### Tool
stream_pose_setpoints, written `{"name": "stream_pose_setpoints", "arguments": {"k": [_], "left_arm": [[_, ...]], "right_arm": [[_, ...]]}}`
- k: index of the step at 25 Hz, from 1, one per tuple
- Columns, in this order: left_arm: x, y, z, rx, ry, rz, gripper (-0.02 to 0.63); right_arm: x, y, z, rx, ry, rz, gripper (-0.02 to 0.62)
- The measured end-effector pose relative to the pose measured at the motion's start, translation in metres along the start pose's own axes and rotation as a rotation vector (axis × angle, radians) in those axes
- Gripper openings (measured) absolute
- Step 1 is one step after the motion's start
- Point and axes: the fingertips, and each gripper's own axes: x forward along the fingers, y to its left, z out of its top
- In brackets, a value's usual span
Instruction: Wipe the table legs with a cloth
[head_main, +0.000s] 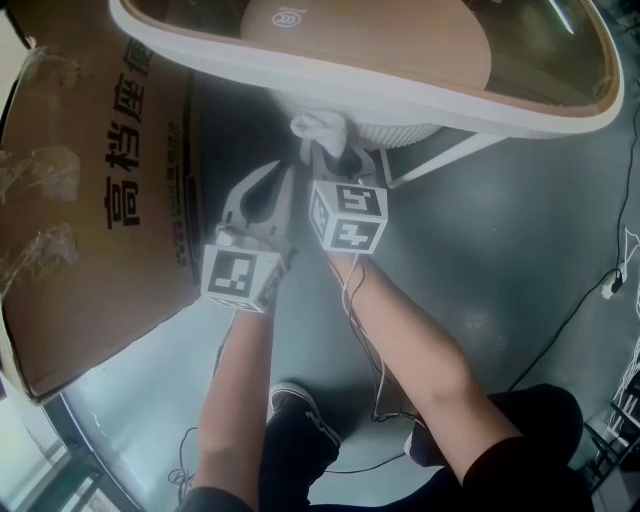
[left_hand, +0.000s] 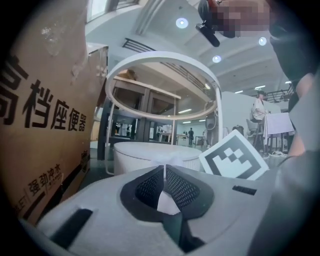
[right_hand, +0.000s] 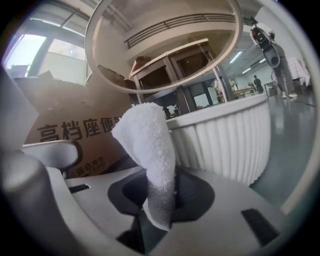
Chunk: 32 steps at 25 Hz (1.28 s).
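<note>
cloth (right_hand: 145, 145) is pinched in my right gripper (head_main: 330, 155). the jaws squeeze its lower end and its fluffy top sticks up (it is white). it sits under the rim of the round table (head_main: 400, 95), just beside a ribbed white tub (right_hand: 225, 145). i cannot tell if it touches the thin white table leg (head_main: 455, 152). my left gripper (left_hand: 164, 175) has its jaws pressed together with nothing in them. a big cardboard box (head_main: 90, 200) stands on the left.
</note>
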Motion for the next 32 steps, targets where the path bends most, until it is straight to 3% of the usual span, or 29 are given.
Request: {"name": "stream_pose_setpoints", "arguments": {"k": [7,9,12,17,21,27,32], "left_arm": [[-0.046,0.044,-0.007,-0.016,-0.001,0.093,0.006],[-0.047,0.051,-0.011,-0.033,-0.001,0.106,0.006],[-0.032,0.051,-0.009,-0.049,-0.010,0.092,0.006],[0.000,0.007,-0.006,-0.007,0.000,0.000,0.006],[0.020,-0.010,-0.014,-0.020,0.000,-0.022,0.006],[0.030,-0.028,-0.011,-0.042,0.005,-0.020,0.006],[-0.010,-0.049,-0.002,-0.146,0.062,0.009,0.006]], "right_arm": [[0.059,0.054,-0.006,-0.101,0.063,0.068,0.092],[0.054,0.055,-0.005,-0.078,0.064,0.070,0.092],[0.030,0.031,-0.007,-0.017,0.047,0.037,0.092],[-0.014,-0.024,-0.013,0.085,0.019,-0.006,0.107],[-0.034,-0.044,-0.022,0.167,0.023,-0.028,0.097],[-0.068,-0.027,-0.019,0.141,0.003,0.109,0.092],[-0.150,0.002,0.009,0.179,-0.020,0.223,0.092]]}}
